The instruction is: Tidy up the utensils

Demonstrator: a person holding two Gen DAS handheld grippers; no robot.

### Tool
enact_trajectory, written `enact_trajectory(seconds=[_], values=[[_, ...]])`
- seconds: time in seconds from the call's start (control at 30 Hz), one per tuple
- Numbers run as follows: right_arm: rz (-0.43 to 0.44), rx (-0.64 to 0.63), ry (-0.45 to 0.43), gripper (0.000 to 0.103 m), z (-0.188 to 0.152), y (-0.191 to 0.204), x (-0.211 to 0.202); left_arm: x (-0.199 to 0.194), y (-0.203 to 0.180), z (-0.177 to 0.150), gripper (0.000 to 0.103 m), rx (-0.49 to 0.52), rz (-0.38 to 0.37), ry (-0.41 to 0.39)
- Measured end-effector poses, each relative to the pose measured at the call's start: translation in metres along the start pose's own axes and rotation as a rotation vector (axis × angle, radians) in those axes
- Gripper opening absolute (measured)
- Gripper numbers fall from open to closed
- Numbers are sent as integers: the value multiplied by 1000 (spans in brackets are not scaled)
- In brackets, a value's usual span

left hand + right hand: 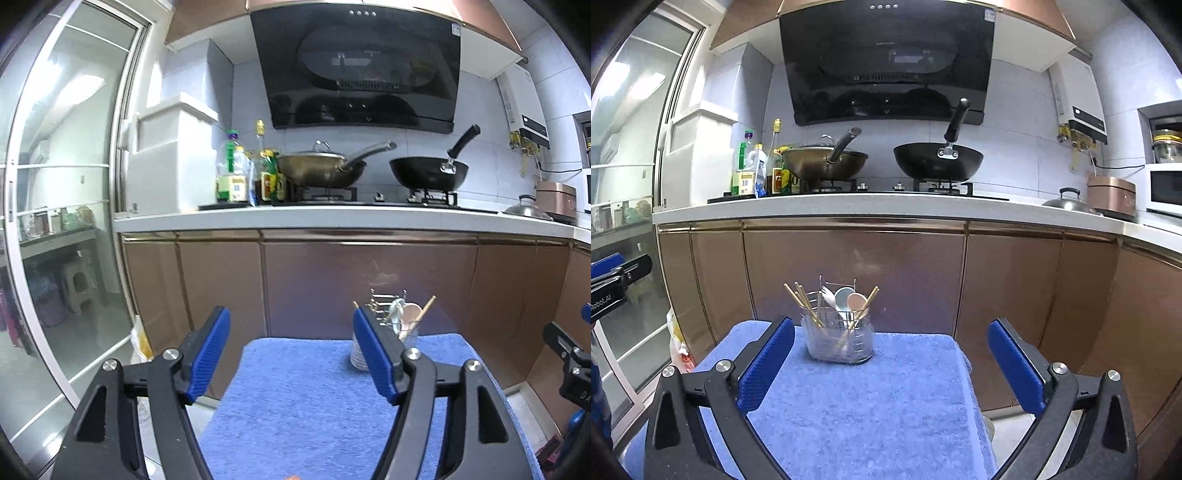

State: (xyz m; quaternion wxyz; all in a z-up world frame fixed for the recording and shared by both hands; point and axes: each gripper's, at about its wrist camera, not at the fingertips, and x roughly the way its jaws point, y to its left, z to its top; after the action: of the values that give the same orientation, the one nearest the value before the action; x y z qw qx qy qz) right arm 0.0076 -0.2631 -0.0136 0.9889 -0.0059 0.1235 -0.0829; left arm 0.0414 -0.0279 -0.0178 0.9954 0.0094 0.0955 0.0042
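Note:
A clear utensil holder [839, 341] stands at the far edge of a blue towel [871, 406] spread over a small table. It holds several wooden chopsticks [803, 301], a white fork, a pale blue spoon [844, 297] and a pink spoon [857, 301]. My right gripper [891, 363] is open and empty, well short of the holder. My left gripper [291, 354] is open too, with only the towel [295, 398] between its pads. Its right pad hides part of the holder [408, 332] in the left wrist view.
Brown cabinet doors [849, 277] stand right behind the table. On the white counter [849, 206] above sit a lidded wok [823, 160], a black wok [938, 158], oil bottles [757, 170], a pot lid and a rice cooker [1110, 195]. A glass sliding door [55, 221] is at left.

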Motion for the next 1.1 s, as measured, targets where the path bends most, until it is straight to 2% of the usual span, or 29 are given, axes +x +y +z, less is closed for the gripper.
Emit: enact_trajectory(seconds=[0.2, 0.43, 1.1], values=[[-9, 6, -11, 103, 1, -3, -13, -16, 5, 3, 69, -10, 21, -20], [-24, 3, -25, 103, 1, -7, -24, -27, 8, 4, 69, -27, -15, -25], [-56, 28, -14, 103, -4, -23, -20, -26, 2, 0, 69, 17, 16, -45]])
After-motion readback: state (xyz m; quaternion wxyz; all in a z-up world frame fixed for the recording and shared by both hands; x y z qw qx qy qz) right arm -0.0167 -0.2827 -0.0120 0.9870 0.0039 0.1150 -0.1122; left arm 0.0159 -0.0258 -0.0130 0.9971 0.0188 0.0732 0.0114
